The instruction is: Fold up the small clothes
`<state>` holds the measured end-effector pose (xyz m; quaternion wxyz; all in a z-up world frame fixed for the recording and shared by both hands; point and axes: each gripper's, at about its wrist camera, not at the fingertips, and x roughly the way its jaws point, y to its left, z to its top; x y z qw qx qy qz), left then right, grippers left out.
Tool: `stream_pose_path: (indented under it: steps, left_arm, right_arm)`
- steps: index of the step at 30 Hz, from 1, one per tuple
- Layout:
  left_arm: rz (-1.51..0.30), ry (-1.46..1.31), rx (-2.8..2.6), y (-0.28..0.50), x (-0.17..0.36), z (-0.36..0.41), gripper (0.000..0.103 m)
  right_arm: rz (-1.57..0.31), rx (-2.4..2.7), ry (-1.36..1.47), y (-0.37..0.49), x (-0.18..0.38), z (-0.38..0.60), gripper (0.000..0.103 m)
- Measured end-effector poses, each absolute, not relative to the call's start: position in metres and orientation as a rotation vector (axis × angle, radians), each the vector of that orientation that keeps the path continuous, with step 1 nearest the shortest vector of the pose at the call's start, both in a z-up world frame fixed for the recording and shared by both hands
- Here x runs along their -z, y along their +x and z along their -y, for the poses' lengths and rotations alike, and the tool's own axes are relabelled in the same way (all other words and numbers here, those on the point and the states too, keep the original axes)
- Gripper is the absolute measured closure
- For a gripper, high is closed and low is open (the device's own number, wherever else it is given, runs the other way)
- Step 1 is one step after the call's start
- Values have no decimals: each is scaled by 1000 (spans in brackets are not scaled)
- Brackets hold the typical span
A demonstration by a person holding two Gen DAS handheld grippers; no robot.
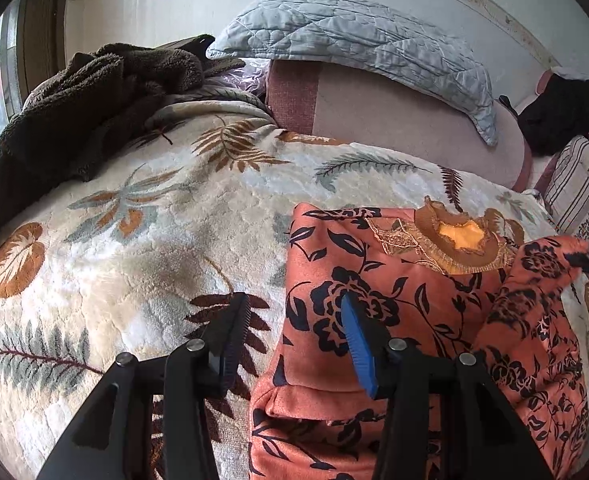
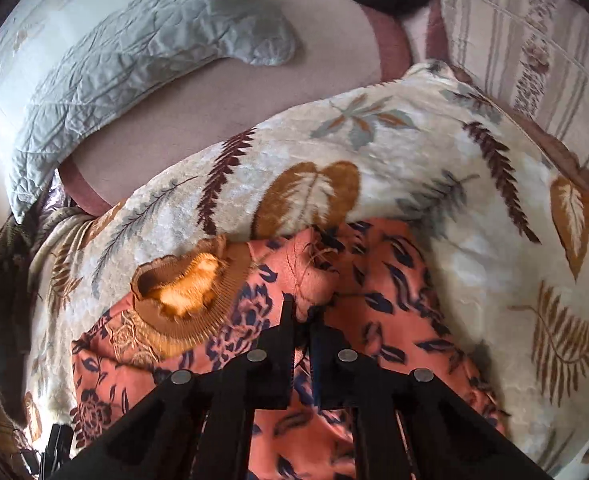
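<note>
I am pinching a fold of the orange floral top (image 2: 374,300) near its shoulder with my right gripper (image 2: 301,320), its jaws pressed together on the cloth. The top is lying on the leaf-patterned blanket (image 1: 134,240) on the bed. My left gripper (image 1: 294,316) is hovering half spread over its edge, gripping nothing.

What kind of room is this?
Most likely a bedroom: a leaf-patterned blanket covers a bed, a quilted pillow leans on the wall, and an orange floral top lies there for folding.
</note>
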<state>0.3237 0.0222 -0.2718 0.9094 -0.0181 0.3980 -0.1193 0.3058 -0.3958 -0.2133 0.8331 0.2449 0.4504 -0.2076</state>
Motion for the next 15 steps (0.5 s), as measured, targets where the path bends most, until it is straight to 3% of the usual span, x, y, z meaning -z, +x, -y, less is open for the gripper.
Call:
stream_pose_path:
  steps: [9,13,14,15]
  left_arm:
    - [-829,12,261,314,277,-13,54]
    - [-829,48,252,311,279,-11,54]
    - [-829,47,251,311,279,-12,54]
    - [-831,42,249,312,280,-12,54]
  right_arm:
    - [-1069,306,867,181,280,433,93]
    - [-1004,301,866,169,265,442,92]
    - [-978,297,846,170,256,444,91]
    - [-955,295,831,172,250,446,77]
